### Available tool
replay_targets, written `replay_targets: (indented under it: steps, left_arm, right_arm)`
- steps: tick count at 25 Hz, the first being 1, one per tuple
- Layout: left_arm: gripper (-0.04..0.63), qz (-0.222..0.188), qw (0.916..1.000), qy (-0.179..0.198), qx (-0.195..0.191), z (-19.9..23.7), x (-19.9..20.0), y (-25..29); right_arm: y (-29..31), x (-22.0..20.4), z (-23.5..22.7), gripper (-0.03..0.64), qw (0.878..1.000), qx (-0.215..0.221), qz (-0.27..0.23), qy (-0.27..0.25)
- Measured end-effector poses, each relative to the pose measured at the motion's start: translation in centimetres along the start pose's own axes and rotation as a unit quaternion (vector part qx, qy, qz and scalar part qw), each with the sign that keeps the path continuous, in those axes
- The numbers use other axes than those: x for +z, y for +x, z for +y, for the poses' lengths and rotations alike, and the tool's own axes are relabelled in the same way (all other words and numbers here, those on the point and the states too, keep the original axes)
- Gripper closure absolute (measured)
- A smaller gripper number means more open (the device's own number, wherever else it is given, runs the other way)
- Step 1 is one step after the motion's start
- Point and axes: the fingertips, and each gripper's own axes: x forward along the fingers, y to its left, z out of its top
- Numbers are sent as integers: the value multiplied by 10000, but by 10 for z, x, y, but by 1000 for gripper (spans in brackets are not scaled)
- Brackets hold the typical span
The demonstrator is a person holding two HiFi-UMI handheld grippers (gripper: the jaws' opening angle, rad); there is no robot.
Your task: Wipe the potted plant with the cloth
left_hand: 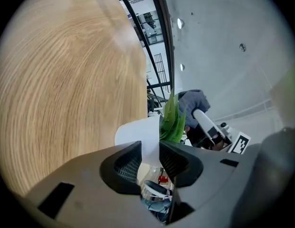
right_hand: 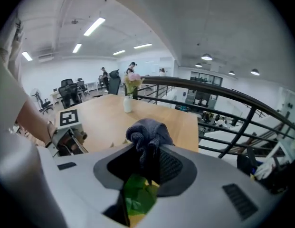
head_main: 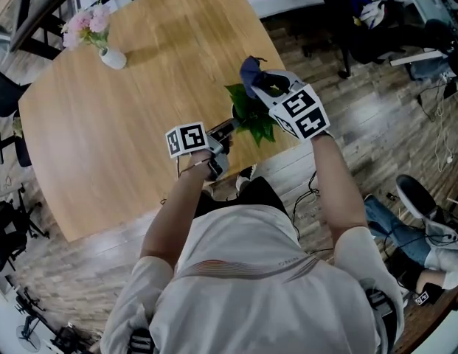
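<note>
White pot appears only in the left gripper view, clamped by left tongs; right tongs pinch the cloth.

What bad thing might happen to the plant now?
1. The pot sits near the table edge. It's only pinched by the left gripper, so a hard wipe might slide or tip it off.
2. The right gripper grips the cloth right over the leaves. Pushing too hard might bend or tear them.
</note>
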Motion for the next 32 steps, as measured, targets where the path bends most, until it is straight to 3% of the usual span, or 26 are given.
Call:
replay_targets:
  steps: [7, 10, 12, 14, 16, 18, 20, 22, 25, 27, 29, 32]
  left_arm:
    - [497, -23, 9999, -106, 48, -2, -3, 2]
    - [499, -81, 9998, -171, 92, -3, -2, 2]
    - [500, -106, 9997, -185, 112, -3, -2, 2]
    - [500, -127, 9996, -196, 126, -3, -2, 2]
    - [500, -149, 9996, -184, 151, -2, -2, 1]
    - [500, -174, 9996, -162, 179, -2, -2, 0]
    - [500, -193, 9995, -135, 200, -2, -2, 1]
    - [503, -196, 9995, -119, 231, -2, -3, 1]
    - [505, -196, 9993, -128, 280, -1, -2, 1]
    - [505, -204, 9992, -147, 299, -1, -2, 0]
    - [505, -208, 9992, -134, 310, -2, -1, 1]
    - [505, -224, 9992, -109, 328, -2, -1, 1]
  right_arm:
    - [-27, -23, -56, 449, 9947, -814, -118, 622]
    - [-55, -16, -67, 453, 9877, -1182, -518, 886]
    - [-77, -5, -57, 453, 9834, -1034, -926, 1168]
    - [-89, -1, -31, 453, 9808, -546, -1157, 1471]
    - [-83, -10, -4, 453, 9809, -122, -1058, 1629]
    - [-67, -32, 8, 453, 9841, -68, -715, 1627]
    - [-54, -59, 3, 453, 9853, -325, -384, 1634]
    - [-55, -80, -16, 453, 9822, -849, -230, 1662]
    - [-76, -88, -47, 453, 9715, -1569, -331, 1743]
    - [-95, -78, -53, 453, 9668, -1713, -604, 1800]
    - [-115, -58, -43, 453, 9644, -1485, -997, 1946]
    - [-127, -28, 0, 453, 9620, -685, -1436, 2219]
